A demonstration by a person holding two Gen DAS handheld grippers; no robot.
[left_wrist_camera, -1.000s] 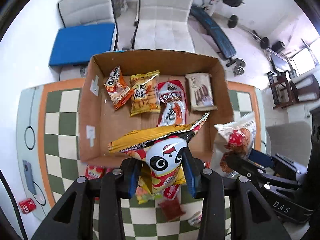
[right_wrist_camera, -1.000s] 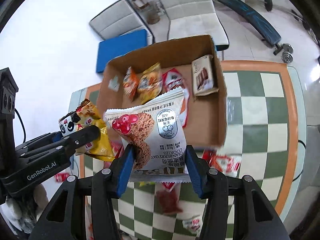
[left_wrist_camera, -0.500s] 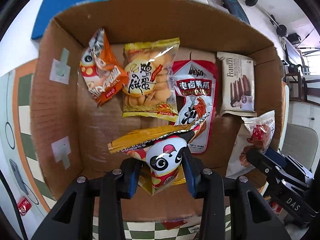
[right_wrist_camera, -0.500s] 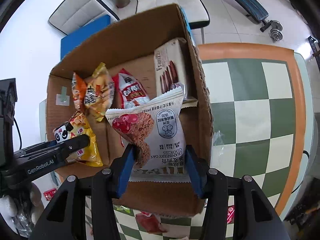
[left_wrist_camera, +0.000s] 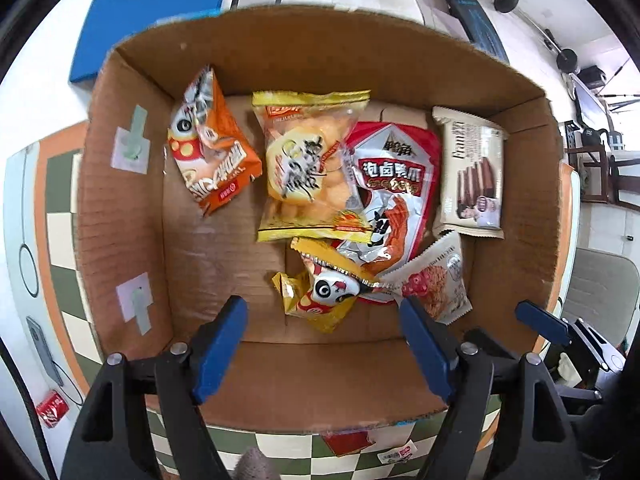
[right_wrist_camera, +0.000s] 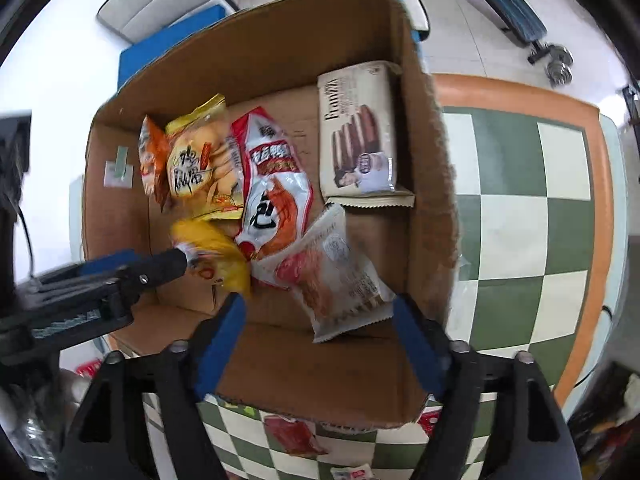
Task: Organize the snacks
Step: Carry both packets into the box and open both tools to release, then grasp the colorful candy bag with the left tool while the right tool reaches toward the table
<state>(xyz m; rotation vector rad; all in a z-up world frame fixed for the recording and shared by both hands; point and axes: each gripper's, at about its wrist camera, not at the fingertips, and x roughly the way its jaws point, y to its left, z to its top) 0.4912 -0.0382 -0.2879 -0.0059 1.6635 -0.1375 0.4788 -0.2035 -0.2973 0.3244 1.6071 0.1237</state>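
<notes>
at the bottom of the left wrist view the left gripper [left_wrist_camera: 323, 344] stands wide apart and grips nothing, its blue pads over the near wall of the cardboard box [left_wrist_camera: 120, 208]. just above it, at lower centre, lies the yellow panda pack [left_wrist_camera: 320, 292], loose on the box floor, touching the white cranberry cookie pack [left_wrist_camera: 434, 280] to its right. in the right wrist view the right gripper [right_wrist_camera: 318, 344] is also spread wide, with the cookie pack just above, free of its pads. farther up lie a red pouch [left_wrist_camera: 394, 196], a yellow cracker bag [left_wrist_camera: 310, 172], an orange bag [left_wrist_camera: 208, 144] and, upper right, a beige wafer pack [left_wrist_camera: 472, 168] whose blurred label seems to read "franzzi". green checkered table [right_wrist_camera: 520, 200] shows at right.
</notes>
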